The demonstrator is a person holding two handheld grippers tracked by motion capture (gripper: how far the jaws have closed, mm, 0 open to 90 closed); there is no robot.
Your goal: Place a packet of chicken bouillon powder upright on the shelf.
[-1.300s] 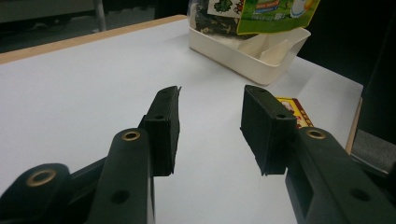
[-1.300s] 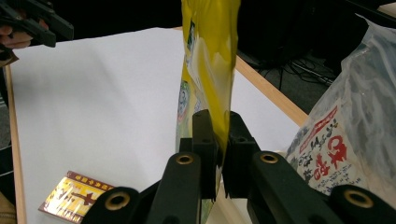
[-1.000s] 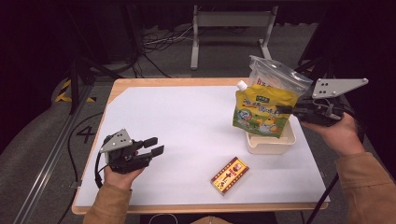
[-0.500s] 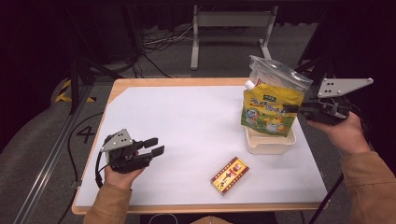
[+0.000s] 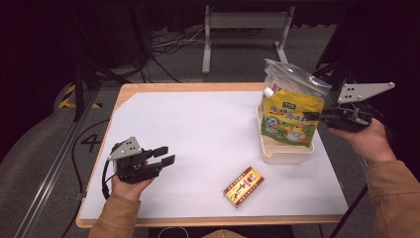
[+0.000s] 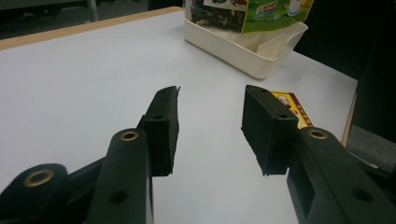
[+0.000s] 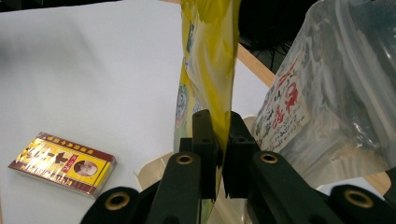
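The yellow pouch (image 5: 290, 119) was seen held upright in the cream tray (image 5: 283, 154) near the worktop's (image 5: 198, 129) right edge, its side pinched by the right tongs (image 5: 308, 115). In the right gripper view the two black jaws were closed tight on the pouch's thin yellow edge (image 7: 212, 70), with no gap left between them. A clear plastic bag (image 5: 297, 82) with a red-printed label was noted standing just behind the pouch; whether it rested in the same tray could not be made out for certain. The left tongs (image 5: 166, 155) were observed low over the worktop's front left part, well apart from the tray, jaws spread wide and holding nothing. A small yellow and red box (image 5: 243, 186) was recorded lying flat on the white surface near the front edge, between the two grippers.
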